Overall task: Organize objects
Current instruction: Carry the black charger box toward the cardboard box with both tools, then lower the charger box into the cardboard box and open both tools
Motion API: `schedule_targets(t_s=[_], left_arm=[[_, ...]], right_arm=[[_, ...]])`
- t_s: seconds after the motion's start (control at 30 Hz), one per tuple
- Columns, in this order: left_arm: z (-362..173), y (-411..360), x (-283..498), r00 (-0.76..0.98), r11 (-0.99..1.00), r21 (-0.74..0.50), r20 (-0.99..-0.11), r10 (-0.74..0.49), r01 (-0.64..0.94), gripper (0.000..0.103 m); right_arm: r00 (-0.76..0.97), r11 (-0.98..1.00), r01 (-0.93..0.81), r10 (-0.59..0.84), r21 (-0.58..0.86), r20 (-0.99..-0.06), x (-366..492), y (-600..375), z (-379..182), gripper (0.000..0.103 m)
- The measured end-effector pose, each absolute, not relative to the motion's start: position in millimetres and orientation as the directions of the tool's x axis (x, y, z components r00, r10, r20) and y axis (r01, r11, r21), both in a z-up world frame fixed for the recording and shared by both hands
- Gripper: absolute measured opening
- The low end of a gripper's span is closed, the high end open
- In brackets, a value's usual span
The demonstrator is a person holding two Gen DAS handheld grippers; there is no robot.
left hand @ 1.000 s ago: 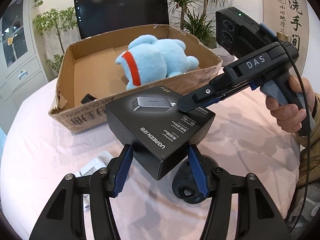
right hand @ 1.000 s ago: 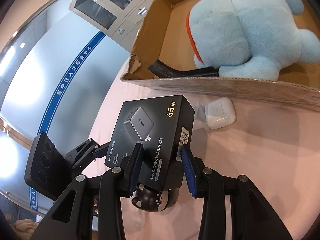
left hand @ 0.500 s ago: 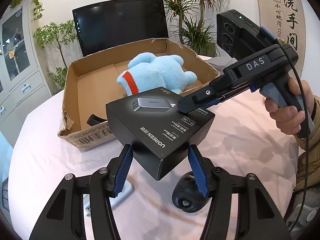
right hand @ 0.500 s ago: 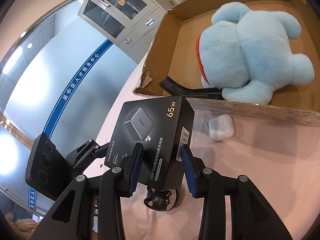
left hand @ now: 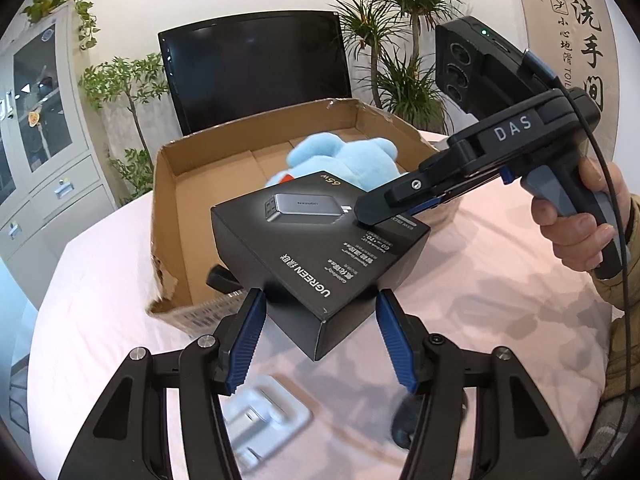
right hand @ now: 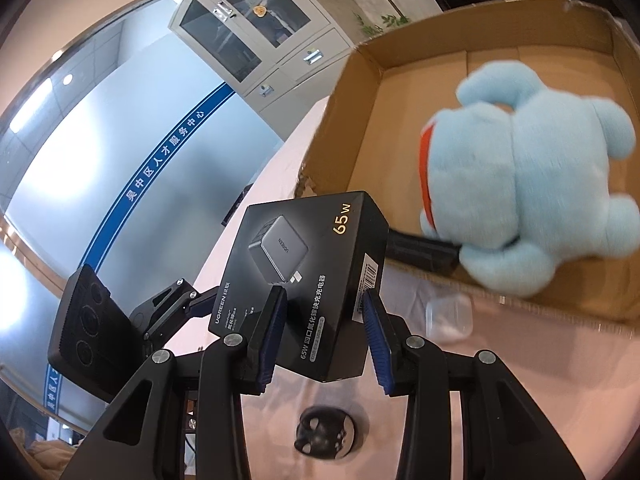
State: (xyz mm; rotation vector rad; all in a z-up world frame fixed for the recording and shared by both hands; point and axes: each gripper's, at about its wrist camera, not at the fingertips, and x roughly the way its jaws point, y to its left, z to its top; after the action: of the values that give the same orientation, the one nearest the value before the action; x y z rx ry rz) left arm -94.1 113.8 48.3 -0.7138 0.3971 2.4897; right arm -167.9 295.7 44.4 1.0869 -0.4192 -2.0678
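Observation:
A black charger box (left hand: 320, 240) hangs in the air above the pink table, held from two sides. My left gripper (left hand: 320, 300) is shut on its near corner, blue pads (left hand: 246, 336) against both faces. My right gripper (right hand: 324, 296) is shut on the opposite end of the charger box (right hand: 316, 264); in the left wrist view the right gripper (left hand: 370, 216) comes in from the right, held by a hand (left hand: 576, 236). The left gripper (right hand: 180, 300) shows behind the box in the right wrist view. Just beyond is an open cardboard box (left hand: 172, 216) with a blue plush toy (right hand: 528, 184) inside.
A long black item (right hand: 424, 248) lies in the cardboard box (right hand: 560, 300) under the plush. On the pink tablecloth (left hand: 100, 300) are a white earbud case (right hand: 448, 316) and a small black round object (right hand: 324, 436). Behind the table stand a dark monitor (left hand: 256, 72), plants and a cabinet (left hand: 40, 120).
Both grippers have risen together with the charger box still clamped. The cardboard box and the items on the table now sit lower and look farther away.

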Motion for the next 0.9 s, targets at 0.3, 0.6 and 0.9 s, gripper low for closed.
schedule_targets(t_s=[0.3,0.6,0.9], left_arm=[[61.3,106.0,-132.5,-0.757,-0.844,0.133,-0.53,0.383,-0.52,0.055],[46.8,72.5,-179.1,-0.821,-0.951,0.067,-0.526,0.223,-0.301,0.074],[4.1,32.4,-113.9,-0.74,-0.928,0.08,-0.63,0.236,-0.364,0.084]], right_arm=[[-0.396,-0.684,0.479,-0.728,0.55,-0.559,-204.1,283.1,67.9,0.037],[-0.432,-0.744,0.406,-0.668,0.53,-0.606,-241.5,277.9,56.0,0.043],[-0.164,-0.578,0.649,-0.741,0.494,-0.652,-183.3,224.9,24.3,0.053]])
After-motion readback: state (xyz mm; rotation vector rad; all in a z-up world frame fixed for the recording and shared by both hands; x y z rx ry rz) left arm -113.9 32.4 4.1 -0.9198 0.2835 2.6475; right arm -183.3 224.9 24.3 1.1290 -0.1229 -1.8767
